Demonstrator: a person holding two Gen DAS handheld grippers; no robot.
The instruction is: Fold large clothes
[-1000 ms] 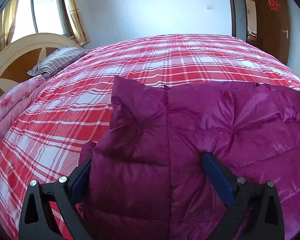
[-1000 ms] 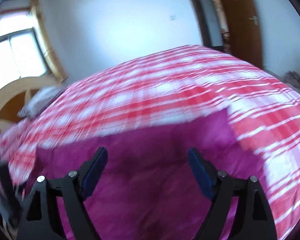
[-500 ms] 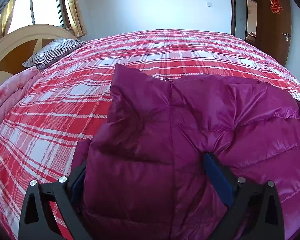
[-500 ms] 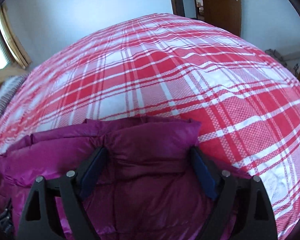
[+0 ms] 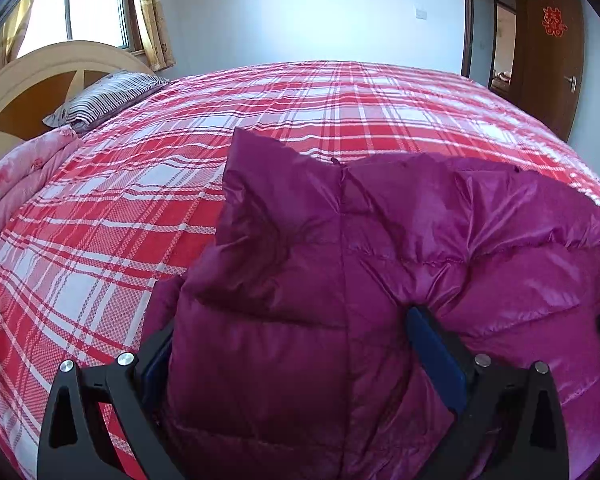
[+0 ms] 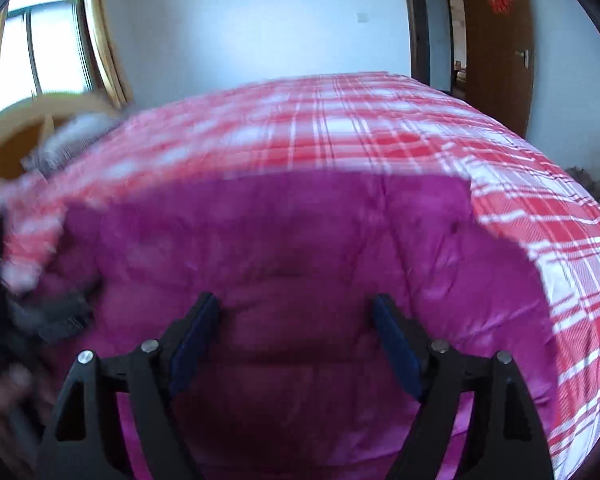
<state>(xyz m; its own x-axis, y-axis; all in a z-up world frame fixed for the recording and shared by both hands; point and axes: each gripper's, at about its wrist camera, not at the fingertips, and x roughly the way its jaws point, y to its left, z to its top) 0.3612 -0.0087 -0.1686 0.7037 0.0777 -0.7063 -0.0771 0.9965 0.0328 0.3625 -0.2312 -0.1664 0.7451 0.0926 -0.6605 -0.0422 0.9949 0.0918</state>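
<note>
A puffy magenta down jacket (image 5: 440, 240) lies on the red plaid bed (image 5: 300, 112). My left gripper (image 5: 292, 320) is clamped around a thick fold of it. The fabric bulges between the blue pads (image 5: 432, 352) and hides most of the left finger. One corner of the fold stands up toward the pillow. In the blurred right wrist view, my right gripper (image 6: 296, 304) hovers over the jacket (image 6: 300, 232) near its right side. Its jaws are wide and closing, with quilted fabric under them but not pinched. The left gripper (image 6: 60, 320) shows as a dark smear at the left.
A striped pillow (image 5: 104, 98) and a pink floral quilt (image 5: 20, 176) lie at the headboard (image 5: 32, 80) on the left. A window with curtains is behind it. A brown door (image 5: 548, 52) stands at the far right. Plaid bedspread stretches beyond the jacket.
The right gripper swung from the jacket's right corner back over its body, and its view blurred. The left gripper kept its hold and stayed in place.
</note>
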